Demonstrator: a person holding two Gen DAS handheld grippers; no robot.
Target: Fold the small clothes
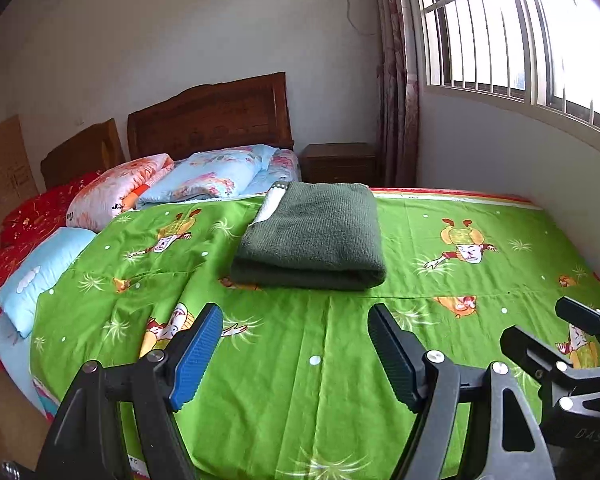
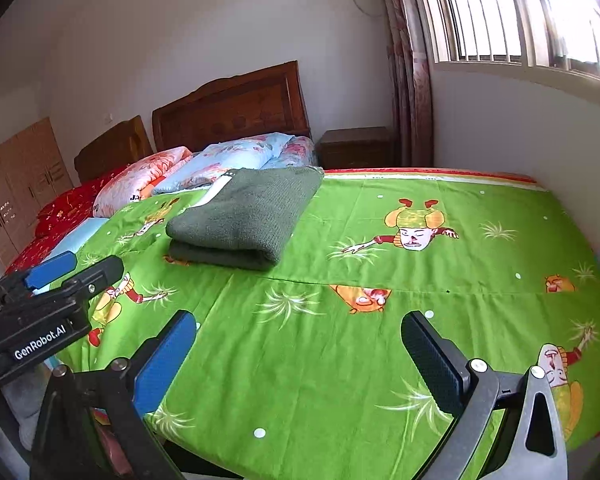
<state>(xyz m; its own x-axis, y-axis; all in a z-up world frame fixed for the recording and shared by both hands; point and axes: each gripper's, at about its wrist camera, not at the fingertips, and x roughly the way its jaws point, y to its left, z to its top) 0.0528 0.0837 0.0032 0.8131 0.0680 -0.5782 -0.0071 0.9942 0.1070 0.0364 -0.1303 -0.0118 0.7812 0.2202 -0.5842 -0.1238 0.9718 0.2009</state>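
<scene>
The folded green knit sweater (image 1: 310,236) was laid far on the bed (image 1: 340,360). Both left tongs (image 1: 296,354) and right tongs (image 2: 300,364) were held released, empty. Soft, light; best gripped at an edge.

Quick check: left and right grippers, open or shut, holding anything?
Left gripper: open, empty, above the green cartoon-print bedsheet.
Right gripper: open, empty; the folded dark green knit garment lies untouched ahead.

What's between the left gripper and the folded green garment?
Only bare green cartoon bedsheet lies between the open left gripper and the folded green garment; the left wrist view shows it.
</scene>
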